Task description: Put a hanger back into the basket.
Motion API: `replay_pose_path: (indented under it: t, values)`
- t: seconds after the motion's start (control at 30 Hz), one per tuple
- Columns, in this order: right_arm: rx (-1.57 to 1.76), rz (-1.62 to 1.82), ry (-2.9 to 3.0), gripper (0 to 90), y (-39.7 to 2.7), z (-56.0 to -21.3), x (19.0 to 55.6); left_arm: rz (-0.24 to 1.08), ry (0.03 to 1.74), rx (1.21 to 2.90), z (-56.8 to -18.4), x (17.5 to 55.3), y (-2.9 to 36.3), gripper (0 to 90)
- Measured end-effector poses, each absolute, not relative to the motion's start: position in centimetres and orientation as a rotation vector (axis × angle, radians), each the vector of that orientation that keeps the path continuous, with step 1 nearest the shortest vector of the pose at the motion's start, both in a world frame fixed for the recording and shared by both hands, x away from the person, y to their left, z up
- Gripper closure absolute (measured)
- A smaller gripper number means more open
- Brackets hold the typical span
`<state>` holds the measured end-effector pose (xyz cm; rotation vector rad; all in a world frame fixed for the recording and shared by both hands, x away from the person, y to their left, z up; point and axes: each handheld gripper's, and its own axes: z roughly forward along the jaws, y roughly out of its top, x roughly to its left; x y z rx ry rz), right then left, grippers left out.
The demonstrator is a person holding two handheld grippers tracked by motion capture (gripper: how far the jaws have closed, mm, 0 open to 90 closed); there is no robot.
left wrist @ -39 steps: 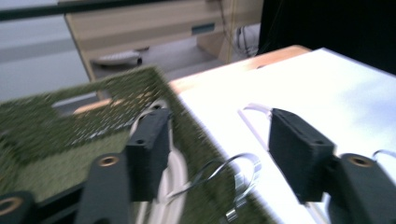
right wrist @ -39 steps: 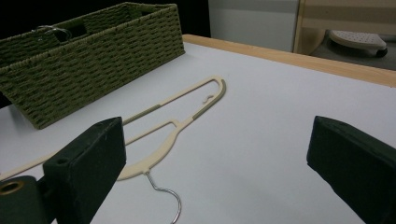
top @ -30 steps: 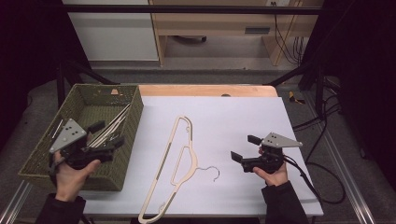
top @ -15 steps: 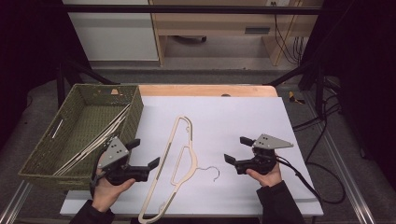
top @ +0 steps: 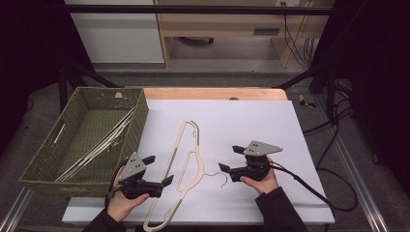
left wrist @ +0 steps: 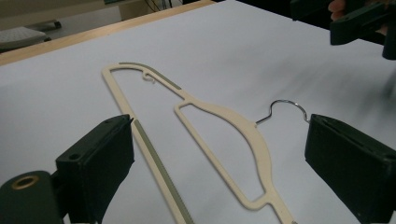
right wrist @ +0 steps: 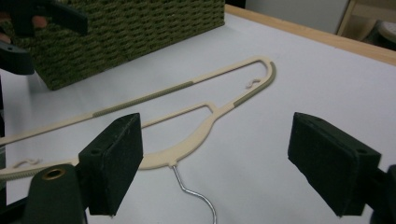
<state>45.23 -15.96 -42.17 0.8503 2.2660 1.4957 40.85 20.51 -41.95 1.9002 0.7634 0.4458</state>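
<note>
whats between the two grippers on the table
The cream hanger lies flat between the left gripper and right gripper, untouched, seen in the high view.

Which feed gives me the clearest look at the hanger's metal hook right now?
The left gripper view: the metal hook curves clear and sharp on the white table, off the cream hanger. The right gripper view shows its stem, cut at the bottom edge. In the high view it is small and thin.

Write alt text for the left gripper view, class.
A cream plastic clothes hanger with a metal hook lies flat on a white table, between the left gripper's two open black jaws, untouched.
</note>
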Motion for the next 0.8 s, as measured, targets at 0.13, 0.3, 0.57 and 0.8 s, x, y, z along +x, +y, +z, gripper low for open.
replay_pose_path:
  t: [0.13, 0.3, 0.57, 0.8]
  values:
    - [0.822, 1.462, 2.329, 24.3, -14.9, -43.1, 45.7, 0.446, 0.746, 1.896, -42.1, 40.9, 20.6, 8.0]
    - [0.806, 1.395, 2.408, 33.2, -13.5, -44.4, 46.3, 0.443, 0.749, 1.905, -42.3, 41.1, 20.6, 8.0]
    - [0.719, 1.266, 2.523, 49.3, -11.4, -46.0, 47.0, 0.434, 0.744, 1.921, -42.6, 41.1, 20.3, 7.9]
    - [0.687, 1.222, 2.591, 61.8, -10.9, -47.1, 47.4, 0.432, 0.742, 1.922, -42.6, 41.1, 20.3, 7.9]
